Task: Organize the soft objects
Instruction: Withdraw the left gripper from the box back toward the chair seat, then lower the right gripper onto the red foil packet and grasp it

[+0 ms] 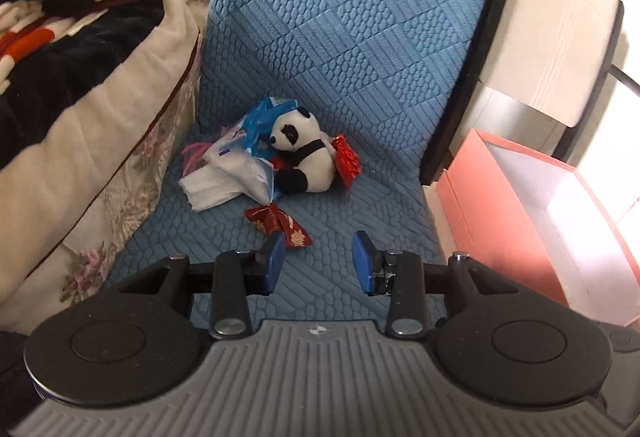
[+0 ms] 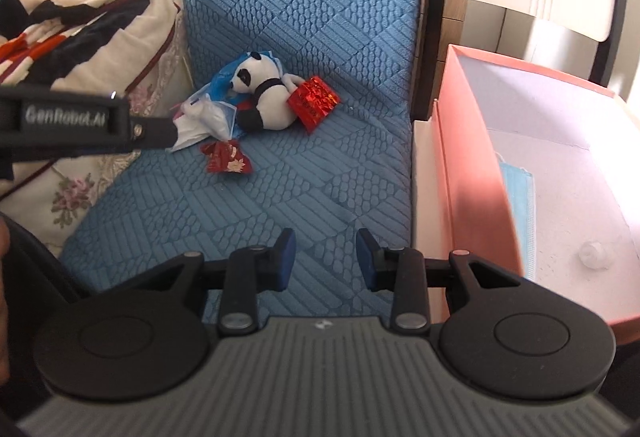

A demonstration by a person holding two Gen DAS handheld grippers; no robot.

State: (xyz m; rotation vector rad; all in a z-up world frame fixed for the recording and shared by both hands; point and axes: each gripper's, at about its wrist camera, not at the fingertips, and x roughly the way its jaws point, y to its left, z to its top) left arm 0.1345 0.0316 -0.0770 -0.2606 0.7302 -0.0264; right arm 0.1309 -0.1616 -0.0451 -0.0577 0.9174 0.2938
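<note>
Two wrist views of a blue quilted seat cushion (image 1: 360, 37) with an orange-pink box (image 2: 472, 157) along its right edge. You hold the left gripper (image 1: 319, 263) with its jaws partly parted and nothing between the blue pads (image 1: 274, 257); your right gripper (image 2: 326, 259) is likewise partly parted and empty, low in its frame over bare cushion. The pile to be sorted sits at centre frame near the cushion's back: a panda plush (image 1: 306, 161) lies against a torn blue-and-white tissue pack (image 1: 244, 157), with a shiny red packet (image 2: 314, 103) touching the panda's far side and a red wrapped sweet (image 1: 280, 223) just in front, close to your left pad. In the right-wrist view the box already holds a blue face mask (image 2: 518, 213) against its near wall and a small clear cap-like item (image 2: 592, 255) on its white floor. Judged from this, sorting has barely begun: the four piled items are left. Legible writing: "GenRobot.AI" on the black bar (image 2: 68, 117) at mid-left of the right-wrist view; print on the red packets is too small to read. A patterned blanket (image 1: 80, 17) fills the upper left.
</note>
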